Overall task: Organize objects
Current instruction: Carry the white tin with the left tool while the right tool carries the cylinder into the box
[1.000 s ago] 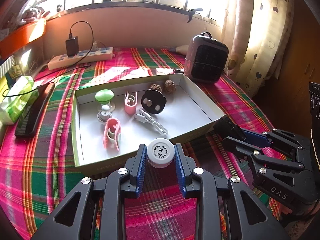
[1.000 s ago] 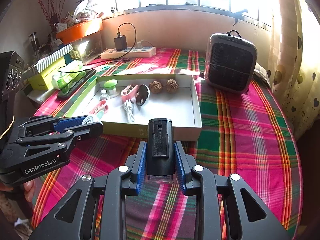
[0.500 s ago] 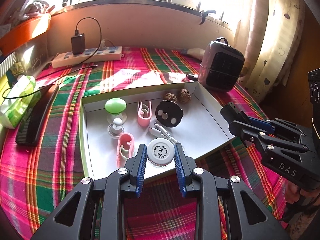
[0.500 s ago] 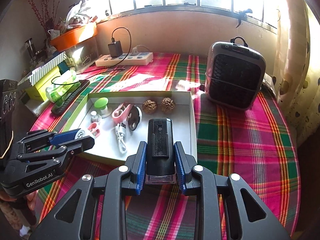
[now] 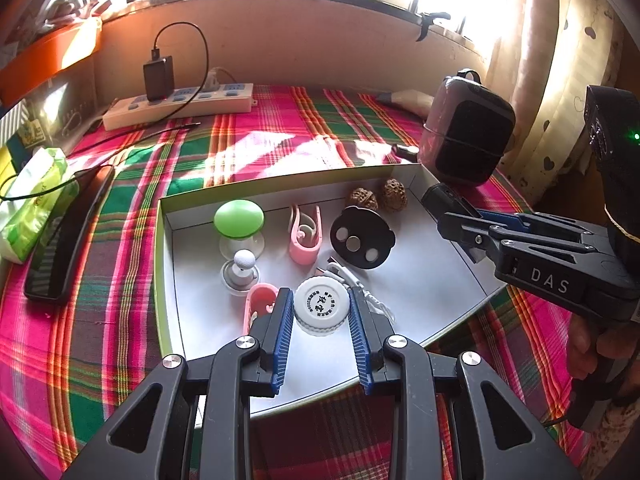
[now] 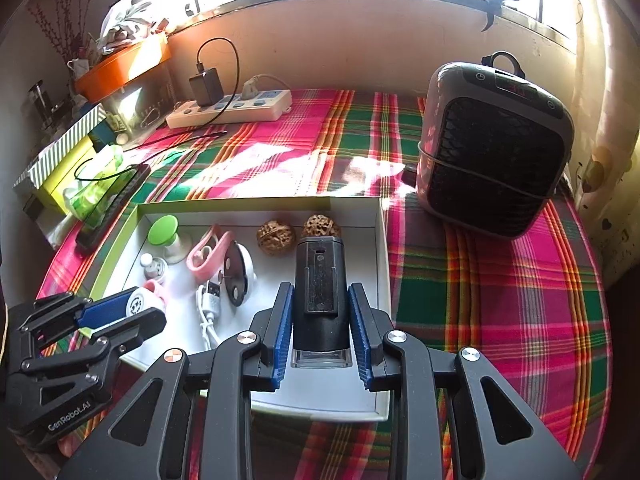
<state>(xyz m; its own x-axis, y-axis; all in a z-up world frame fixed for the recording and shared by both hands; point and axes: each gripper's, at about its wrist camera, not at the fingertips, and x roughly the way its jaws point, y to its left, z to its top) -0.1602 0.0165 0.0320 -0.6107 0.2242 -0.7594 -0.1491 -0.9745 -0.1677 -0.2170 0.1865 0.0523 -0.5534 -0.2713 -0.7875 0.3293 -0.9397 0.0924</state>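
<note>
White cap [image 5: 321,311] in left tool [image 5: 320,312]

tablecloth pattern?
Plaid: the tablecloth has pink, green and dark checks with orange-yellow stripes. Shows best in the right wrist view.

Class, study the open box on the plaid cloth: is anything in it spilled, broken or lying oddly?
Nothing is spilled or visibly broken. One oddity: the round black disc leans on its edge against a white part instead of lying flat, beside the loosely coiled white USB cable. Both walnuts sit neatly by the far wall of the box.
</note>
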